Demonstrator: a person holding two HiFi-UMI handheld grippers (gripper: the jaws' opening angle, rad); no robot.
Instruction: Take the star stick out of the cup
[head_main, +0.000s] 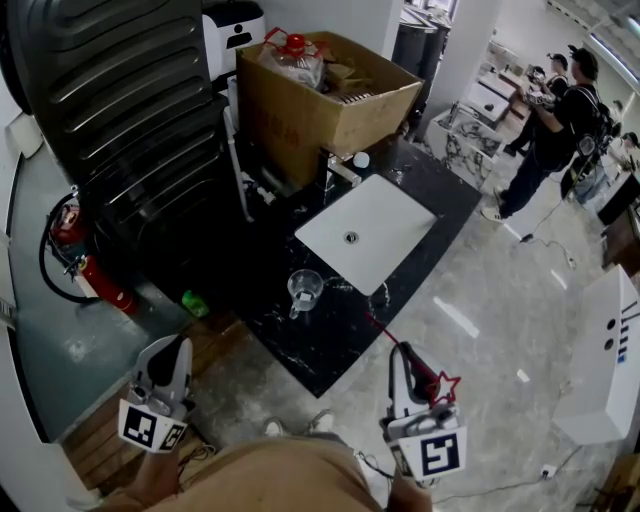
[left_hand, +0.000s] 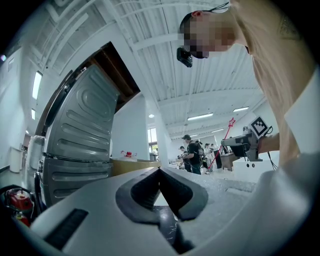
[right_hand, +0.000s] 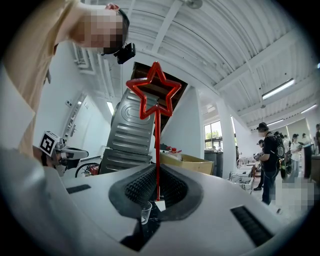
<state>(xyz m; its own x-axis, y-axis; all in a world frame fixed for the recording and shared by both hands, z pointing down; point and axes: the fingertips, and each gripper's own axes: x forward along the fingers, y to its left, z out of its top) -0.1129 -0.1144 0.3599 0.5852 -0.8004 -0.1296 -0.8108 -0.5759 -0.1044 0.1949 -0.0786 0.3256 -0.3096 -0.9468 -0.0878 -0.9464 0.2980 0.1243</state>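
My right gripper (head_main: 401, 352) is shut on the red star stick (head_main: 440, 386), low in the head view and off the counter's front corner. The stick's thin end (head_main: 372, 320) points toward the clear glass cup (head_main: 305, 289) but stays apart from it. The cup stands empty on the black marble counter (head_main: 330, 340), in front of the white sink (head_main: 365, 242). In the right gripper view the star (right_hand: 154, 94) rises above the shut right gripper (right_hand: 157, 174), with the cup (right_hand: 145, 212) small below. My left gripper (head_main: 176, 347) hangs at lower left, and the left gripper (left_hand: 160, 173) is shut on nothing.
A cardboard box (head_main: 322, 98) full of items sits behind the sink. A large black ribbed panel (head_main: 120, 110) leans at the left, with a red fire extinguisher (head_main: 88, 262) below it. A green object (head_main: 195, 303) lies by the counter. People (head_main: 558, 118) stand at back right.
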